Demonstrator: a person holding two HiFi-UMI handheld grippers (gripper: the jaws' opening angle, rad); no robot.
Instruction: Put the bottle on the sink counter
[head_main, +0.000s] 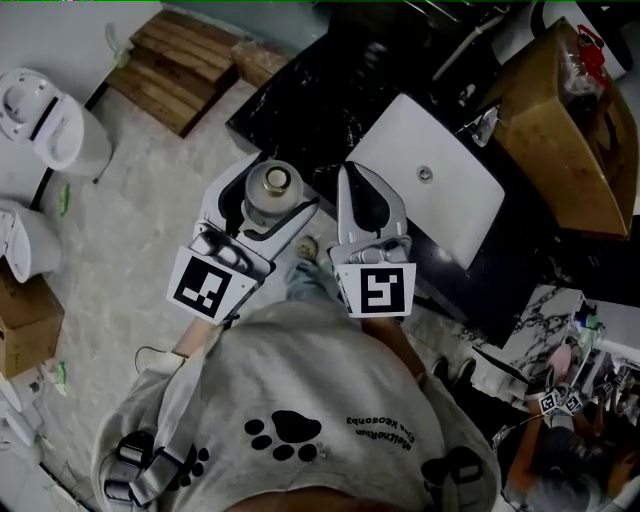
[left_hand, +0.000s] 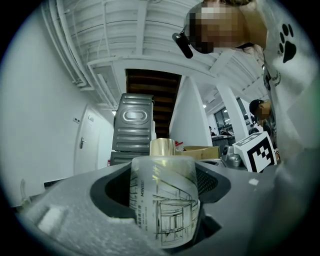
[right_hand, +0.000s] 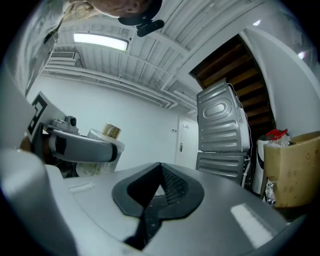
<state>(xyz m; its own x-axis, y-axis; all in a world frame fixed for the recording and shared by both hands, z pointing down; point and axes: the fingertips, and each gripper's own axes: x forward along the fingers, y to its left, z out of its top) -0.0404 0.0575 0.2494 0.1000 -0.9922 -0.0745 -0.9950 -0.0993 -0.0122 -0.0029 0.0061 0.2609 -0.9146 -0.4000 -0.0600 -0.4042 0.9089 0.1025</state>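
A frosted bottle (head_main: 272, 192) with a gold cap stands upright between the jaws of my left gripper (head_main: 270, 178), held above the floor just left of the black sink counter (head_main: 300, 105). In the left gripper view the bottle (left_hand: 162, 205) shows a line drawing on its side, and both pads press on it. My right gripper (head_main: 352, 176) is shut and holds nothing, hovering beside the left one at the corner of the white sink basin (head_main: 455, 215). The right gripper view shows its jaws (right_hand: 159, 171) closed together, with the bottle (right_hand: 102, 136) off to the left.
A white toilet (head_main: 45, 125) stands at the far left, a wooden pallet (head_main: 180, 62) at the back. A cardboard box (head_main: 560, 130) sits on the counter's right end. A grey ribbed appliance (right_hand: 222, 130) is ahead in both gripper views.
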